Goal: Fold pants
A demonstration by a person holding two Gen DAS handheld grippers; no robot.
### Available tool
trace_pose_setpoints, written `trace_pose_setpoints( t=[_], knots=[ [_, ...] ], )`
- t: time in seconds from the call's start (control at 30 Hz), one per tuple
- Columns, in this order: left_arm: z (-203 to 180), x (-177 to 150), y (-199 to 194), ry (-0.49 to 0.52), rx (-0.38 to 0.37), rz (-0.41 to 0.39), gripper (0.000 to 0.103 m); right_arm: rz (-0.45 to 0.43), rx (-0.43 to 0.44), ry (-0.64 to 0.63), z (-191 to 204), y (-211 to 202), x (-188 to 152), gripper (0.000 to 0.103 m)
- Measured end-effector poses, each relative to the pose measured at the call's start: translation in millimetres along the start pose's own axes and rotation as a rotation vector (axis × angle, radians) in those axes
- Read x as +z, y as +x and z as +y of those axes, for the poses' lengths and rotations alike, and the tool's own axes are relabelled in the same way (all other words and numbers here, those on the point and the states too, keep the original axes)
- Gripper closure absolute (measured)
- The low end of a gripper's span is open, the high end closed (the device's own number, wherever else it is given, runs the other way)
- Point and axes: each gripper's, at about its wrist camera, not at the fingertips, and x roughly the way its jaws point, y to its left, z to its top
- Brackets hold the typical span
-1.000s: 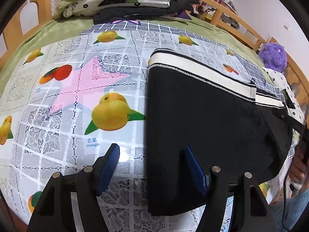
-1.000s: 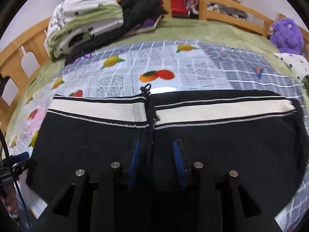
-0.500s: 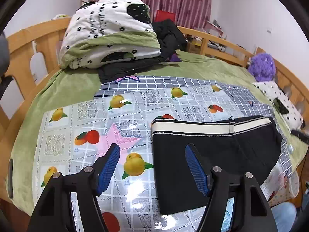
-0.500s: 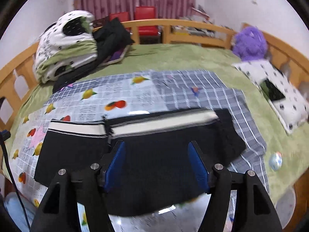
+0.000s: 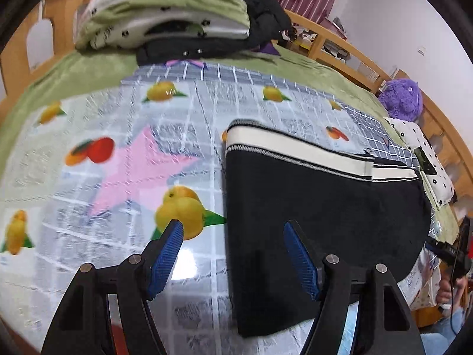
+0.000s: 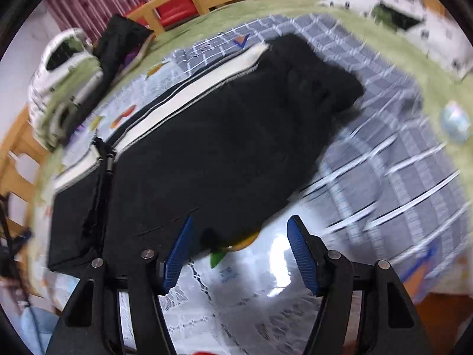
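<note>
Black pants (image 5: 319, 201) with a white-and-black striped waistband (image 5: 295, 151) lie folded flat on a fruit-print plastic cloth (image 5: 124, 159) over a bed. My left gripper (image 5: 233, 233) is open and empty, low over the pants' left edge. In the right wrist view the pants (image 6: 212, 148) stretch from lower left to upper right, and a drawstring (image 6: 105, 156) hangs at the waistband. My right gripper (image 6: 239, 230) is open and empty, over the pants' near right edge.
Folded bedding and dark clothes (image 5: 177, 20) are piled at the head of the bed. A purple plush toy (image 5: 402, 100) and a spotted pillow (image 5: 425, 153) lie at the right. A wooden rail (image 5: 340, 50) rings the bed. A small round object (image 6: 453, 121) lies on the green blanket.
Both grippers have dropped from a raised position back down close to the pants. The left sits at the left edge, the right has swung toward the right end. Both stay open.
</note>
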Motion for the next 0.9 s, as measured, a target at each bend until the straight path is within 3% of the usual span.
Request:
trace_pose_setpoints(
  t=[0.07, 0.17, 0.27, 0.3, 0.33, 0.4, 0.47, 0.63, 0.8, 0.9],
  knots=[
    [4.6, -0.2, 17.4, -0.028, -0.032, 0.023, 0.036, -0.006, 0.087, 0.048, -8.4, 12.5, -5.9, 0.038],
    [9.1, 1.4, 47.5, -0.067, -0.102, 0.067, 0.037, -0.052, 0.126, 0.072, -10.7, 23.6, -5.0, 0.038],
    [5.1, 5.1, 62.5, -0.067, -0.148, 0.034, 0.04, -0.075, 0.17, 0.083, -7.1, 32.2, 3.0, 0.041],
    [2.1, 7.7, 66.8, -0.067, -0.159, 0.029, 0.044, -0.078, 0.176, 0.088, -5.5, 35.8, 5.8, 0.051],
    [-0.5, 10.2, 71.3, -0.074, -0.172, 0.034, 0.056, -0.082, 0.171, 0.091, -4.4, 38.5, 9.2, 0.065],
    [-5.8, 17.6, 81.3, -0.103, -0.172, 0.054, 0.061, -0.077, 0.135, 0.092, -1.3, 45.5, 16.1, 0.085],
    [-14.7, 28.5, 82.9, -0.082, -0.161, 0.073, 0.089, -0.077, 0.123, 0.094, 3.4, 47.6, 23.0, 0.091],
    [-13.6, 56.3, 48.7, -0.093, -0.217, 0.018, 0.093, -0.132, 0.083, 0.041, 35.0, 25.8, 39.0, 0.094],
    [23.3, 80.9, -11.9, -0.098, -0.129, -0.088, 0.093, -0.144, 0.188, 0.002, 81.9, 6.4, 50.8, 0.094],
    [62.7, 84.9, -38.9, -0.132, -0.011, -0.132, 0.093, -0.06, 0.288, -0.101, 131.4, 19.6, 40.3, 0.094]
  ],
)
